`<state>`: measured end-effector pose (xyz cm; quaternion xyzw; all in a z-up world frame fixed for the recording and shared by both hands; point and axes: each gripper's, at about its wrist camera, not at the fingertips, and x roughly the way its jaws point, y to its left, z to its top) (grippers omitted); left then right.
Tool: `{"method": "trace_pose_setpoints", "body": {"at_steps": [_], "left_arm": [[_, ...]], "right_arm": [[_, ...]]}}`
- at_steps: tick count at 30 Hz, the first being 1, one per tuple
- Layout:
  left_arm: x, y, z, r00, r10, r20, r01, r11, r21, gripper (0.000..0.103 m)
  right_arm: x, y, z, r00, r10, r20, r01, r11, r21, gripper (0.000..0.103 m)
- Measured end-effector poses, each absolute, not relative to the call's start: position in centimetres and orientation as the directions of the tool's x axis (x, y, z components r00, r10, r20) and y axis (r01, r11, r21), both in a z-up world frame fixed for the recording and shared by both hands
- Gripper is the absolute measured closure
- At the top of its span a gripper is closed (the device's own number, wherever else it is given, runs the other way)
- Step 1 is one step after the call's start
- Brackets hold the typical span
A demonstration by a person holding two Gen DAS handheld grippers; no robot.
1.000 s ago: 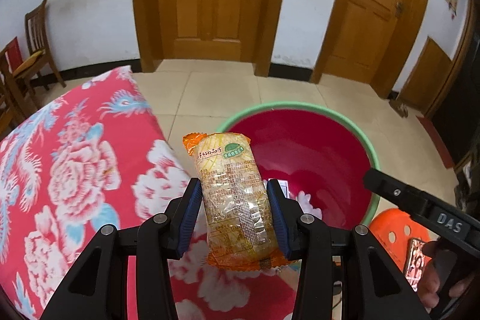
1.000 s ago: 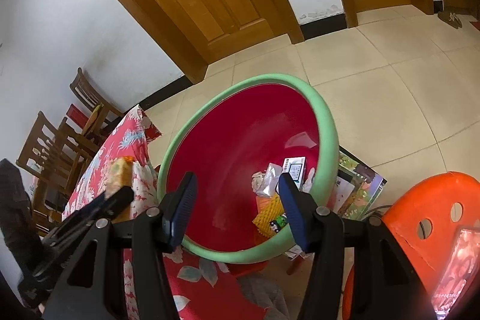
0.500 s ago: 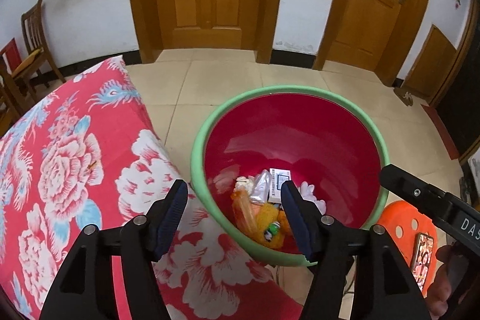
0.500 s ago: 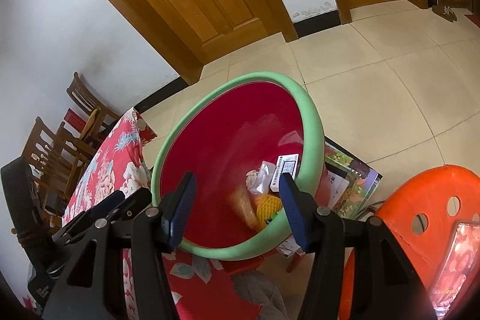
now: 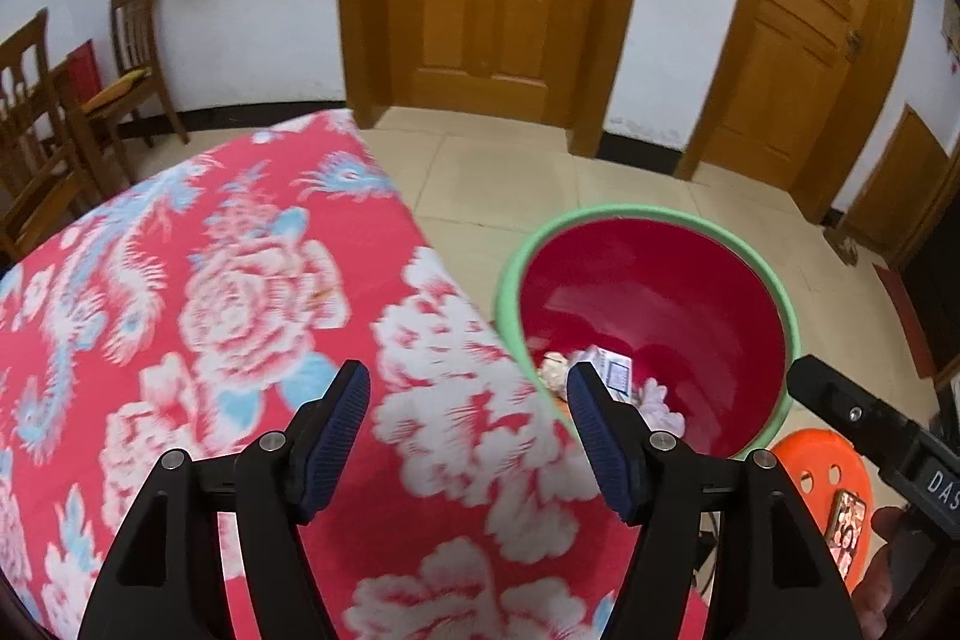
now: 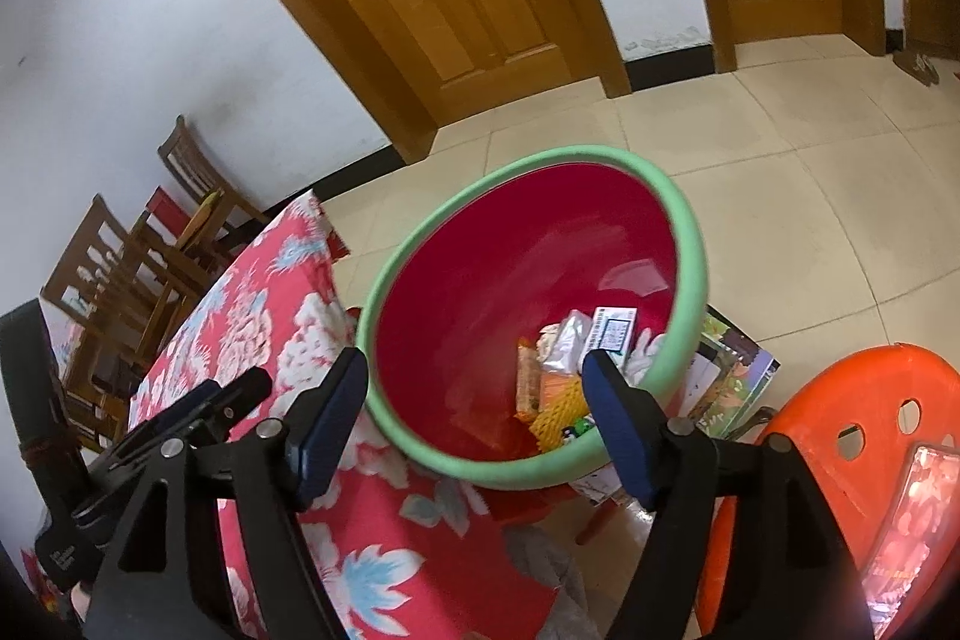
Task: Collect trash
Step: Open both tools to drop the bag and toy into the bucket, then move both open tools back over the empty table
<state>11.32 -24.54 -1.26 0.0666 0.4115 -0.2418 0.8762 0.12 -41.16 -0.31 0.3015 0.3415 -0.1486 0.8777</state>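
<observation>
Both tools hang released, jaws spread with nothing between them: the left tool (image 5: 468, 424) over the counter (image 5: 240, 280) with its red flowered cloth, the right tool (image 6: 474, 418) over the green-rimmed red basin (image 6: 690, 244). The trash (image 6: 564, 370), wrappers and a small box, lies in the basin's bottom. An orange stool (image 6: 840, 400) stands just beside the basin; wooden chairs (image 5: 132, 58) line the far wall.

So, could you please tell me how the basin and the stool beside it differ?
The basin is red inside with a green rim; the stool is orange all over. The basin holds wrappers and a small box; the stool has a phone on its holed seat. Both look plastic.
</observation>
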Motion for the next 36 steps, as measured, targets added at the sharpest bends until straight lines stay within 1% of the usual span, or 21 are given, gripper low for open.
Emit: {"method": "trace_pose_setpoints", "body": {"at_steps": [2,5,7,16,19,36], "left_arm": [[11.1,-23.4,-0.8,0.562,-0.363,-0.743,0.462,0.883,-0.082,0.031],[10.7,-21.8,-0.2,0.586,-0.353,-0.73,0.438,0.895,-0.082,0.029],[10.5,-20.9,0.2,0.599,-0.341,-0.724,0.419,0.904,-0.08,0.029],[9.6,-16.6,1.3,0.644,-0.274,-0.714,0.32,0.945,-0.074,0.029],[9.3,-15.3,1.4,0.652,-0.263,-0.711,0.3,0.951,-0.077,0.029],[6.6,-9.3,3.1,0.714,-0.194,-0.673,0.189,0.979,-0.081,0.028]], "right_arm": [[0.2,-40.2,0.0,0.723,-0.051,-0.689,0.455,0.785,0.42,0.021],[0.3,-39.1,0.3,0.729,-0.039,-0.684,0.434,0.799,0.417,0.02],[0.3,-38.2,0.6,0.729,-0.036,-0.684,0.423,0.809,0.408,0.018],[0.3,-34.9,1.9,0.737,-0.024,-0.676,0.373,0.848,0.376,0.014],[0.2,-34.1,2.3,0.741,-0.026,-0.671,0.363,0.856,0.368,0.009],[0.0,-28.8,4.1,0.76,0.005,-0.65,0.274,0.905,0.327,0.008]]}}
